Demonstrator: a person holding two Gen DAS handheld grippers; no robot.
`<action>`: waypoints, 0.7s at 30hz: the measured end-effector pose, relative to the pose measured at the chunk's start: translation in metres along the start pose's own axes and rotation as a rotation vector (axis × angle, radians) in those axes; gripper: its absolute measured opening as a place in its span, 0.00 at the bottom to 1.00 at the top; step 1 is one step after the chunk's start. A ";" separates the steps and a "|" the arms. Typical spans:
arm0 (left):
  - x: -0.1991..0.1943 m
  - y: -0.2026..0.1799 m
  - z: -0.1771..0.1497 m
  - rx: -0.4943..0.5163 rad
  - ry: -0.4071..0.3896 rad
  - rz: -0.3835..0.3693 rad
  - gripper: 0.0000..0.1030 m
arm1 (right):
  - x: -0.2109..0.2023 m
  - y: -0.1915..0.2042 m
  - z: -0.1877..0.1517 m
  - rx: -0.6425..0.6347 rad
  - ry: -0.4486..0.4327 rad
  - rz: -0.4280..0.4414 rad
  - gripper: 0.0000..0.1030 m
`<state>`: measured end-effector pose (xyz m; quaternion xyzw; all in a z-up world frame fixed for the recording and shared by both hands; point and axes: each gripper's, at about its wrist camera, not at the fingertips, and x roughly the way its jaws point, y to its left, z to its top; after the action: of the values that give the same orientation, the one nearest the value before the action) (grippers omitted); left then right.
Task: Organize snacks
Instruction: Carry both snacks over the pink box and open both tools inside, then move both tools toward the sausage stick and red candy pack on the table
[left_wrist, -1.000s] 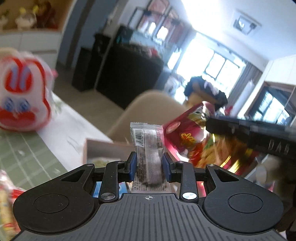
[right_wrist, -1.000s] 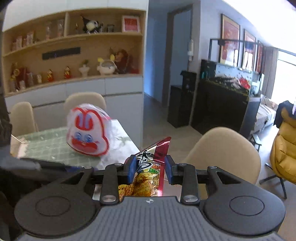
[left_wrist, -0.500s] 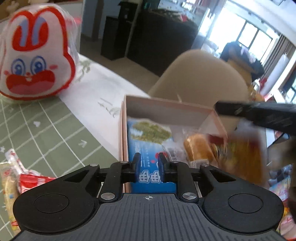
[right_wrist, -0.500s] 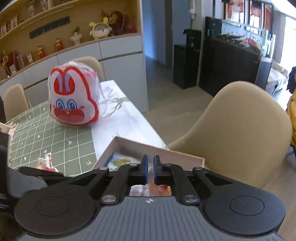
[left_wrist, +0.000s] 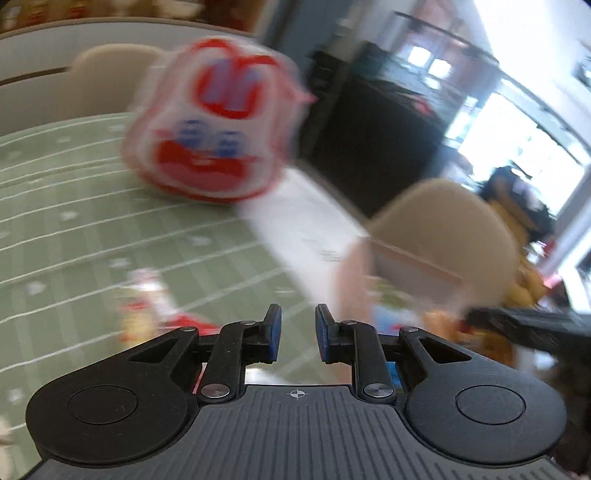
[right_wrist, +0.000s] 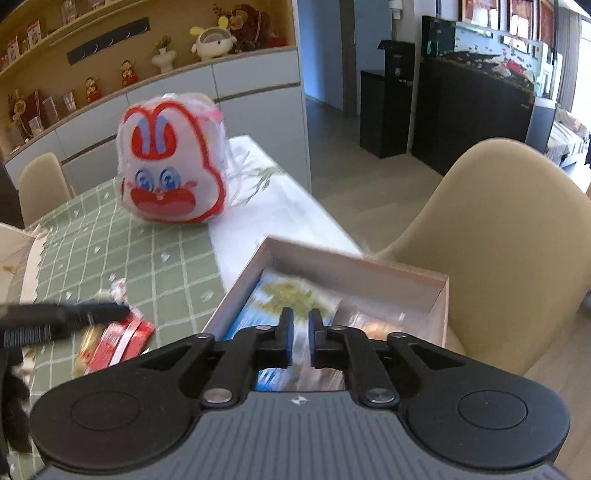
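Observation:
An open pinkish cardboard box (right_wrist: 354, 266) at the table's right edge holds a blue packet (right_wrist: 280, 295) and other wrapped snacks. My right gripper (right_wrist: 300, 334) hangs just over the box, shut and empty. My left gripper (left_wrist: 297, 332) is over the green checked mat (left_wrist: 74, 221), left of the box (left_wrist: 406, 258); its pads stand a little apart with nothing between them. The left wrist view is blurred. Red and yellow snack packets (right_wrist: 118, 343) lie on the mat just beyond the left gripper's fingers (right_wrist: 92, 314).
A white and red rabbit-faced bag (right_wrist: 170, 166) stands further back on the table. A beige chair (right_wrist: 498, 240) is right behind the box. A torn white wrapper (right_wrist: 22, 254) lies at the far left of the mat.
The left gripper let go of its grey wrapped bar and swung left from the box to the mat. The right gripper dropped its red packet, shut, and sank toward the box.

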<state>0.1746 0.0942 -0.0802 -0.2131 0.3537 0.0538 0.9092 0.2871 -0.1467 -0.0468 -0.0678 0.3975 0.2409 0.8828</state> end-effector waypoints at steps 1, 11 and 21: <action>-0.001 0.009 -0.002 -0.016 -0.002 0.025 0.22 | -0.002 0.004 -0.005 -0.002 0.008 0.002 0.18; 0.000 0.070 -0.025 -0.120 -0.003 0.160 0.22 | -0.016 0.077 -0.058 -0.151 0.026 0.056 0.38; -0.005 0.059 -0.064 0.083 0.115 0.104 0.23 | 0.014 0.129 -0.061 -0.157 0.108 0.150 0.43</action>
<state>0.1170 0.1205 -0.1394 -0.1595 0.4180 0.0738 0.8913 0.1919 -0.0475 -0.0888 -0.1197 0.4283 0.3328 0.8315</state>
